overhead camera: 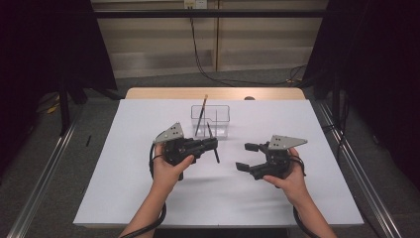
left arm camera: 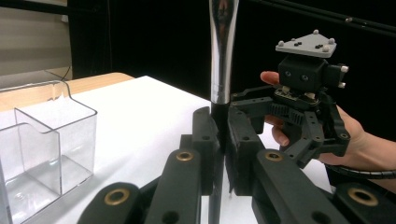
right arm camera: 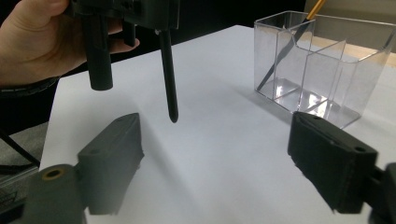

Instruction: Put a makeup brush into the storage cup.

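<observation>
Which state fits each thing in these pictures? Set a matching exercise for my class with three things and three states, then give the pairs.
Things:
1. left hand-held gripper
2. right hand-held gripper
3. pencil

States:
A. leaning in the clear organizer
B. jaws open, nothing between them
C. jaws shut on a dark pen

Pairs: 1-C, 2-B, 3-A

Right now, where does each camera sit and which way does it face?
High view: above the person's side, looking down on the table; both forearms show.
Left gripper view: rides the left gripper, shut on a pen, facing the right gripper.
Right gripper view: between its open jaws, facing the organizer.
Shared: pen, organizer.
</observation>
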Demonstrator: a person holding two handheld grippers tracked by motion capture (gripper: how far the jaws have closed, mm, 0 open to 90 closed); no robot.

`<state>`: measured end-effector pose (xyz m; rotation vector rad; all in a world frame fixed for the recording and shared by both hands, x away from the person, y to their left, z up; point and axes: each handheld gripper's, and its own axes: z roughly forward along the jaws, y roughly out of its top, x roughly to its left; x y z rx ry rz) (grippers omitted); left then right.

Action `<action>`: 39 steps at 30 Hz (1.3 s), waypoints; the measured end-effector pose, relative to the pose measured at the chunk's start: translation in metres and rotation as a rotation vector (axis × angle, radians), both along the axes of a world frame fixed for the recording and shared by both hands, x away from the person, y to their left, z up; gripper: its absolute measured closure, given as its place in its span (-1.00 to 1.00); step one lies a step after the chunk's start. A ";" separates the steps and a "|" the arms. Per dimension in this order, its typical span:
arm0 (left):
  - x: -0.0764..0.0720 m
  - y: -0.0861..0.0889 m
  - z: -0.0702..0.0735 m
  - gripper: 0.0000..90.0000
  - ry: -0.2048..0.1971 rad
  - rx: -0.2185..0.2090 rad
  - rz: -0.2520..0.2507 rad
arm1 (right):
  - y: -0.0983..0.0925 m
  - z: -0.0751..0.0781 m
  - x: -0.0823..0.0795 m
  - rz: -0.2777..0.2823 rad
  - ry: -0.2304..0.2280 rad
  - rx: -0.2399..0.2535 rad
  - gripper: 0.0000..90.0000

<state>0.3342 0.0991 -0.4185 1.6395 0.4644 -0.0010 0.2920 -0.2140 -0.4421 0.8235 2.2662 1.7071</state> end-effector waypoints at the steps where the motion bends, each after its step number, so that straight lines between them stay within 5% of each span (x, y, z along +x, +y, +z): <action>1: 0.000 0.000 0.000 0.86 0.000 0.007 0.002 | -0.001 0.000 0.000 -0.006 -0.003 0.001 -0.69; 16: 0.003 0.009 0.006 0.86 -0.004 0.014 0.023 | -0.026 -0.002 -0.006 -0.059 -0.005 0.018 -0.90; 39: 0.013 0.020 0.016 0.86 -0.001 0.047 0.066 | -0.053 0.000 -0.019 -0.051 -0.044 -0.004 -0.96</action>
